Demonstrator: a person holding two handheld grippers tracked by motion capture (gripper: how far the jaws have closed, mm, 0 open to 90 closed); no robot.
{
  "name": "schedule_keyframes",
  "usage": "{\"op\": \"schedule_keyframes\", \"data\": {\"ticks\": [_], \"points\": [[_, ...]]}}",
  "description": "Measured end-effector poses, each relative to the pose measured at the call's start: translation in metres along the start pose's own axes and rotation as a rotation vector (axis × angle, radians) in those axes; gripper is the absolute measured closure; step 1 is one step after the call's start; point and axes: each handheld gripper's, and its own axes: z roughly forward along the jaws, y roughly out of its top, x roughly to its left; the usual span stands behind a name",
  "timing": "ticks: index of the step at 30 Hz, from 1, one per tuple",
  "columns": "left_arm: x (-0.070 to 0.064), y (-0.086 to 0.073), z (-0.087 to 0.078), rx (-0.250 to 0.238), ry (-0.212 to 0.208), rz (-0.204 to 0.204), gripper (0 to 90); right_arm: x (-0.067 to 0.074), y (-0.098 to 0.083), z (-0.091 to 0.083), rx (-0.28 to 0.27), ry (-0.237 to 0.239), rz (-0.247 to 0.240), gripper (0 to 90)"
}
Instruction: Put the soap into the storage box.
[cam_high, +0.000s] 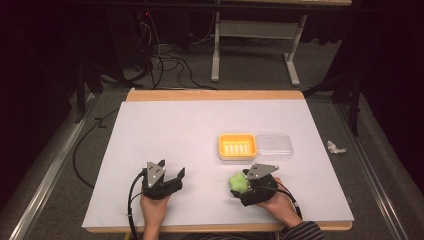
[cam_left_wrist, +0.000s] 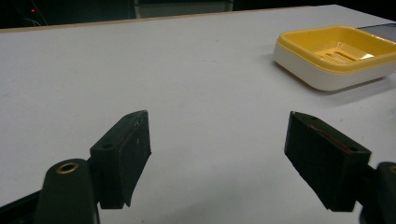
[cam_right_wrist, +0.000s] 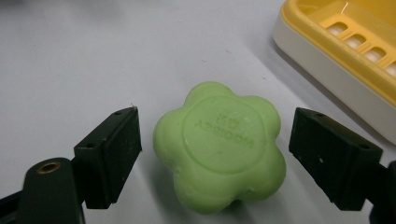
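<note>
We take the yellow soap dish (cam_high: 237, 146) as our landmark; it sits on the white bench (cam_high: 170, 130), a little right of the bench's middle. Touching its right side lies a clear lid (cam_high: 274, 145), flat on the bench.

The green flower-shaped soap (cam_right_wrist: 220, 145) lies on the bench just in front of the soap dish, on the person's side, near it but not touching. In the right gripper view we see it resting flat, its stamped face up, between the two black jaws of the right hand-held gripper (cam_right_wrist: 215, 154). The jaws stand wide apart, with a gap on each side of the soap, so the pads do not press on it and nothing is gripped. In the high view the right hand-held gripper (cam_high: 250, 187) sits just behind the soap (cam_high: 239, 183), the hand holding it near the bench's front edge.

The left hand-held gripper (cam_high: 170, 175) is well to the left of the soap dish and closer to the person. In the left gripper view its jaws (cam_left_wrist: 217, 158) are spread wide over bare bench and hold nothing; the soap dish (cam_left_wrist: 336, 56) shows farther off at the upper right.
</note>
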Motion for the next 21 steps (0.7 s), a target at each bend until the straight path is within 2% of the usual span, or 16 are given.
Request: {"op": "schedule_keyframes", "data": {"ticks": [7,11,12,21], "points": [[0.0,0.0,0.0,-0.003,-0.001,0.003,23.3,-0.001,0.0,0.011,0.043,0.005,0.008,18.6],[0.0,0.0,-0.001,-0.004,-0.002,0.001,23.3,-0.001,-0.001,0.014,0.045,0.001,0.011,21.3],[0.0,0.0,-0.001,-0.004,-0.002,0.001,23.3,-0.001,-0.002,0.015,0.041,0.003,0.007,25.6],[0.0,0.0,-0.001,-0.006,-0.003,0.004,23.2,0.0,-0.003,0.014,0.031,-0.002,0.001,26.7]]}}
